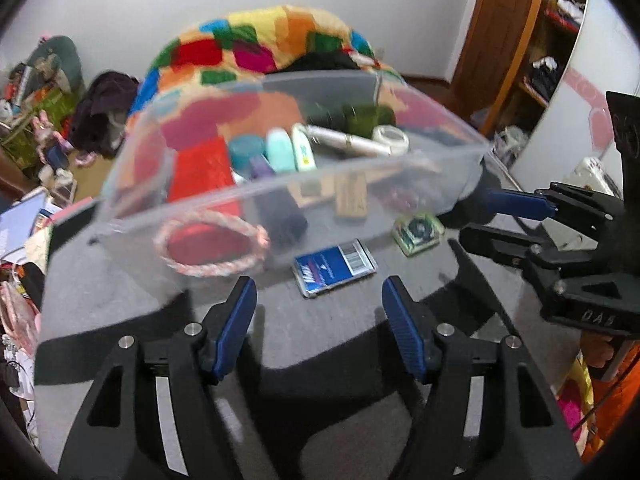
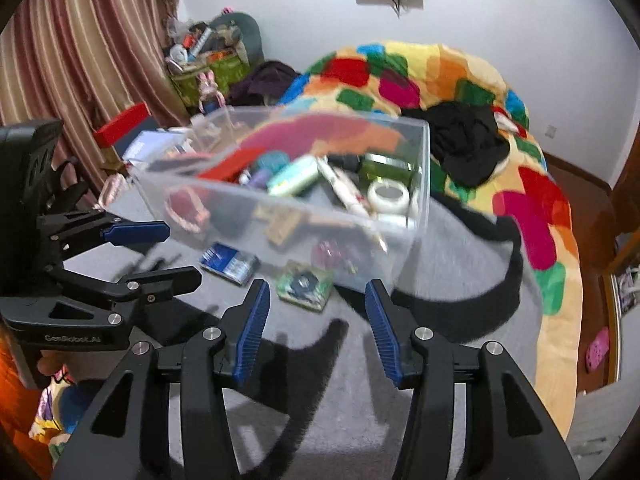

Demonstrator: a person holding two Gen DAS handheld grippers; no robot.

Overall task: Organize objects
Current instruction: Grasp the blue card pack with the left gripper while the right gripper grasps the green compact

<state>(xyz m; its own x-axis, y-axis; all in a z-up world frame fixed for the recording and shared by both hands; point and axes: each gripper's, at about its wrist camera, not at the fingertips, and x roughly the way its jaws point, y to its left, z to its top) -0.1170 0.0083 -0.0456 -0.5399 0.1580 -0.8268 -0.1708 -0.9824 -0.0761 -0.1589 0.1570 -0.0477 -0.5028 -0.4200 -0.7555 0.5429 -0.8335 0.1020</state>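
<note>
A clear plastic bin stands on a grey mat and holds several small items: a red box, bottles, a white tape roll and a pink rope ring. On the mat in front of the bin lie a blue packet and a green square packet. My left gripper hovers just short of the blue packet, open and empty. My right gripper is open by the bin's near corner, with nothing between its fingers.
A patchwork blanket covers the bed behind the bin, with a black garment on it. Clutter and a striped curtain stand on the left. A wooden wardrobe is at the far right.
</note>
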